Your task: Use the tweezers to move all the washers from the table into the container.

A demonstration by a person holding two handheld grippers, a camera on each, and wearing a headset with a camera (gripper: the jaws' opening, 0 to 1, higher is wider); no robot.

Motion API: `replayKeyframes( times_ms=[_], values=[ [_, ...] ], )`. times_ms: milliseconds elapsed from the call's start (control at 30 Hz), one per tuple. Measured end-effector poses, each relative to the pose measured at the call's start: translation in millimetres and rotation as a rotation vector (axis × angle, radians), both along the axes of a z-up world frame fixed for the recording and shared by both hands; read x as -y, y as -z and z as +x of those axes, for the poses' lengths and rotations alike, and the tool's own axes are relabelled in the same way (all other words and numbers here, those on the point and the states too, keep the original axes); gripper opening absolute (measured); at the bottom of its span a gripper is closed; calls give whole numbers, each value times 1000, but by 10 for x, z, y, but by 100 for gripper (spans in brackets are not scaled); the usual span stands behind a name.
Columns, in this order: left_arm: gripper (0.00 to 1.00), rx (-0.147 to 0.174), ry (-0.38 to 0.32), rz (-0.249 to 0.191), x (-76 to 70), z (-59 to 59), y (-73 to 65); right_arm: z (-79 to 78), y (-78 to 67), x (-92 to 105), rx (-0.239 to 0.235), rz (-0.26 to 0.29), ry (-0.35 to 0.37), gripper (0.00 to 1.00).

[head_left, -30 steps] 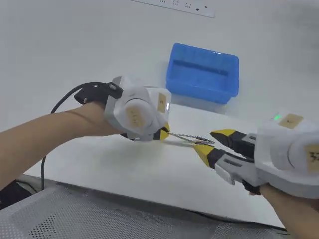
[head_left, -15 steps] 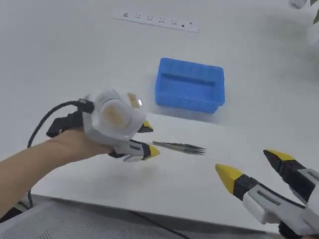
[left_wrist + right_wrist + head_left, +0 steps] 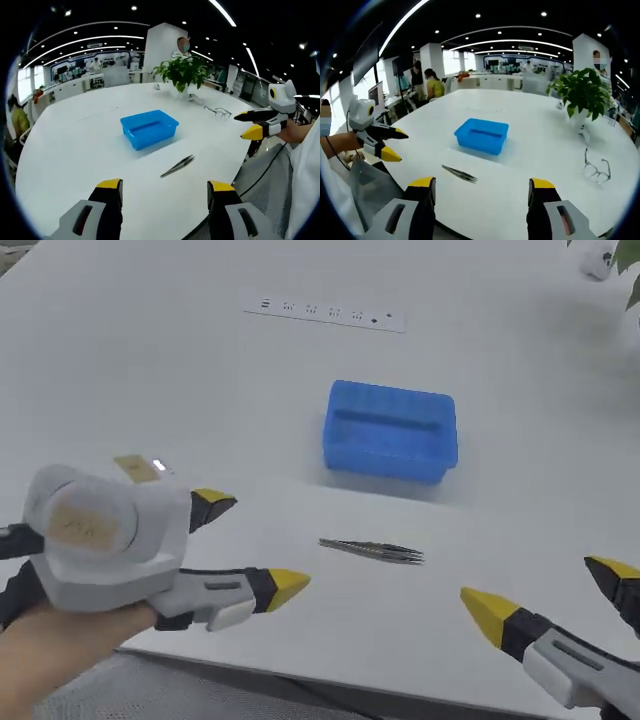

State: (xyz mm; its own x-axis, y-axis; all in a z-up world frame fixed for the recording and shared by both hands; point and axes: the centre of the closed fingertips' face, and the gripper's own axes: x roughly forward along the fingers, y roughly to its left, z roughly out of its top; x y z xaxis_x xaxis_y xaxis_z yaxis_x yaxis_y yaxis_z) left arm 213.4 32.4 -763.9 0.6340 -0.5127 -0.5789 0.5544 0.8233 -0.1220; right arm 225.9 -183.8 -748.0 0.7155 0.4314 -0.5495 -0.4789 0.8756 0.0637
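Metal tweezers (image 3: 372, 550) lie flat on the white table, in front of the blue container (image 3: 391, 430). The tweezers (image 3: 178, 165) and container (image 3: 148, 128) also lie ahead of the left gripper's jaws, and the right gripper view holds the tweezers (image 3: 459, 173) and container (image 3: 482, 135) too. My left gripper (image 3: 252, 542) hovers open at the near left, a short way from the tweezers, holding nothing. My right gripper (image 3: 550, 590) is open at the near right, also holding nothing. I see no washers on the table.
A white power strip (image 3: 324, 313) lies at the far side of the table. A potted plant (image 3: 582, 95) and a pair of glasses (image 3: 595, 169) sit on the right part. The table's near edge (image 3: 330, 680) runs just below the grippers.
My left gripper has let go of the tweezers and drawn back to the left and toward me; the tweezers now lie alone. My right gripper pulled back to the lower right. The camera tilted up.
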Motion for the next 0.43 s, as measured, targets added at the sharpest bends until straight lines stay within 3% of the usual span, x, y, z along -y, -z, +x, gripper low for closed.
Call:
replayKeyframes(
  times_ms=[133, 233, 300, 333, 433],
  values=[
    [83, 7, -37, -4, -74, -160, -71, -26, -7, 19, 8, -7, 1, 78],
    [91, 4, -65, 5, -134, -222, -67, -46, -17, 33, 18, -2, 5, 81],
    [99, 19, -97, 21, -195, -258, -70, -56, -17, 36, 19, -1, 6, 85],
    [99, 42, -121, 48, -266, -262, -88, -61, -13, 42, 19, -4, 5, 86],
    [99, 43, -166, 40, -347, -313, -103, -67, -12, 65, 21, 1, 15, 89]
  ],
)
